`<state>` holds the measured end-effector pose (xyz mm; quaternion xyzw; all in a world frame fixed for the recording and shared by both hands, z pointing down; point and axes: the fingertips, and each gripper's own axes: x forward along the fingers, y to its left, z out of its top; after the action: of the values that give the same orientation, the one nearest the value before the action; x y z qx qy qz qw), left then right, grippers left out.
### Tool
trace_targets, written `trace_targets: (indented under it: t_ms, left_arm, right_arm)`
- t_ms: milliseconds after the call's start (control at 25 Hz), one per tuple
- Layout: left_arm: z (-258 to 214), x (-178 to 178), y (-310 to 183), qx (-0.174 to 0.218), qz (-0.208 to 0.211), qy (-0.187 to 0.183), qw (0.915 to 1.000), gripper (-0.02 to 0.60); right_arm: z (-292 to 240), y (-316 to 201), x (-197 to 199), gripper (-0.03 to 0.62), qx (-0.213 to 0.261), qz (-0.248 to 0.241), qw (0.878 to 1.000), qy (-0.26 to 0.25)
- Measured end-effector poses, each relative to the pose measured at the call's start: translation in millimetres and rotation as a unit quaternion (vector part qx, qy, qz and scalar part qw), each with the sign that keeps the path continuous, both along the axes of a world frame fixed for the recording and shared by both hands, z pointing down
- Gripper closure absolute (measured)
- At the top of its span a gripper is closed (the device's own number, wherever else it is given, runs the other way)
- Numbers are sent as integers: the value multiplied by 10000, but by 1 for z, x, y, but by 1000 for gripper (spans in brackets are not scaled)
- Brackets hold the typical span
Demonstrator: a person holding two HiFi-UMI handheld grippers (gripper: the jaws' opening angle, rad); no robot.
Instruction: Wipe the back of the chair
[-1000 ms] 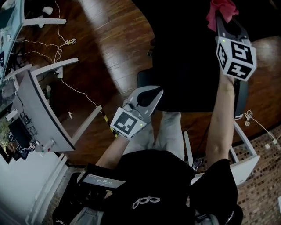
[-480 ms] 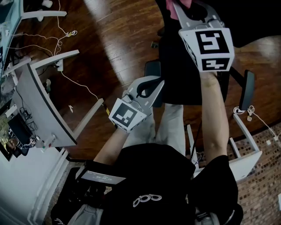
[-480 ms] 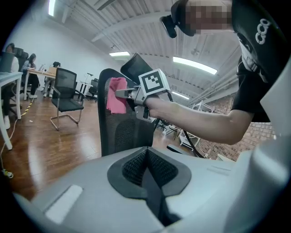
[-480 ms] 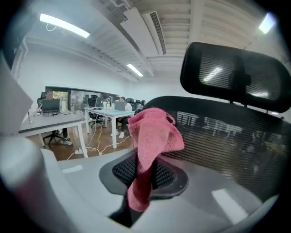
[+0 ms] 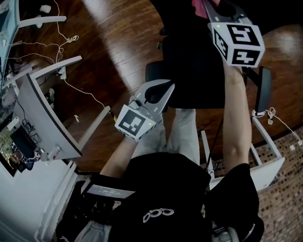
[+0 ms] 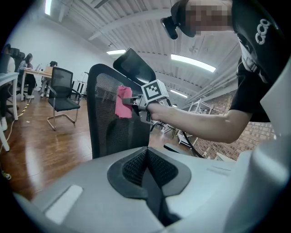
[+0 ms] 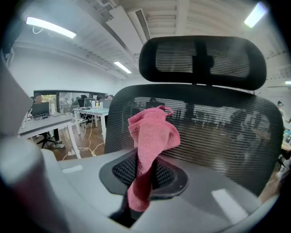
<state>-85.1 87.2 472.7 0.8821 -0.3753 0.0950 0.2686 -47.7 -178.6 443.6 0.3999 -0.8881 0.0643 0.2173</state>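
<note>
A black mesh office chair (image 5: 199, 71) stands in front of me; its back (image 7: 218, 132) and headrest (image 7: 202, 61) fill the right gripper view. My right gripper (image 5: 208, 7) is shut on a pink cloth (image 7: 152, 136), which sticks up from the jaws close against the mesh back. In the left gripper view the cloth (image 6: 122, 101) lies on the rear of the chair back (image 6: 107, 118), high up and below the headrest. My left gripper (image 5: 165, 90) is shut and holds nothing, low beside the chair's left side.
White desks (image 5: 42, 118) stand at the left, with cables (image 5: 71, 40) trailing over the wooden floor. A white frame (image 5: 265, 160) is at the right, near the chair's armrest (image 5: 262, 90). Another chair (image 6: 61, 91) and seated people are farther off.
My right gripper with the cloth moved left across the chair back, then slightly back to the right. The left gripper has hardly moved.
</note>
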Motion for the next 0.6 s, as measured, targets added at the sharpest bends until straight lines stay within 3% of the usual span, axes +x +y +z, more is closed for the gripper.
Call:
trace_targets:
  t_ms: [600]
  left_arm:
    - [10, 83, -11, -53, 240, -111, 9996, 594]
  right_arm:
    - [40, -43, 227, 543, -114, 1291, 9911, 308]
